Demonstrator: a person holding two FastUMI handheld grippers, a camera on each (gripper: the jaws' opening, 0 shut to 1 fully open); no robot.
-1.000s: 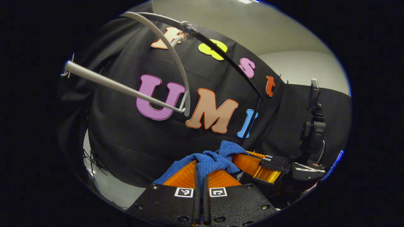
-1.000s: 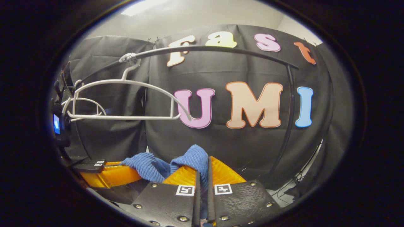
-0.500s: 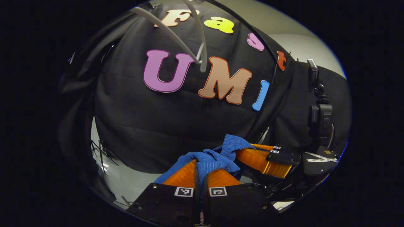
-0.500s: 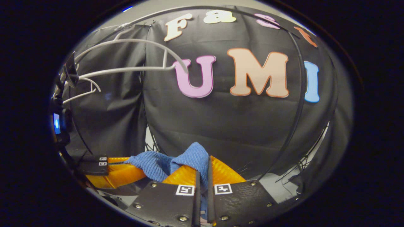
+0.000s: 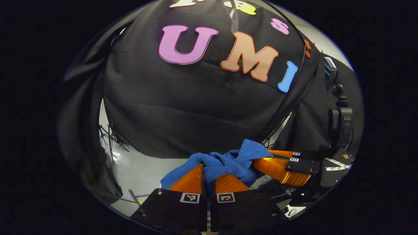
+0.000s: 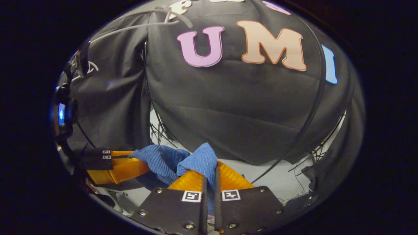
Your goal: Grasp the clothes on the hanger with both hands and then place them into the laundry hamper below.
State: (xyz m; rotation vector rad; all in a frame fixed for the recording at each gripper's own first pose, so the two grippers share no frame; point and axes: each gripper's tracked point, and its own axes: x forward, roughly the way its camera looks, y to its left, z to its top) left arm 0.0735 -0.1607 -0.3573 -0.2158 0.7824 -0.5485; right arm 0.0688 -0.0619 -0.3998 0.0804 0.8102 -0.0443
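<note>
One garment is in play: a blue ribbed cloth [image 5: 222, 163], bunched between the two sets of tongs and slung from one to the other. The left tongs [image 5: 207, 174] are closed with both fingers pinching a fold of it right at their tips; in the right gripper view the right tongs [image 6: 209, 178] are likewise clamped on another fold, with the cloth [image 6: 183, 160] spilling off towards the other pair, which sits low and to the side. From the left gripper view the right tongs [image 5: 261, 156] lie just beside, nipping the same cloth.

By the look of its knit and the way it crumples, the cloth should be soft, light and limp, not slippery or fragile. It will sag wherever it is not held, so two well-spread pinches on thick folds suit it better than one on a thin edge.

Count: one cloth, two pairs of tongs, one pale hanger [image 6: 137, 24] high above and well apart from them, bare of clothing. I cannot see the hamper from here.
</note>
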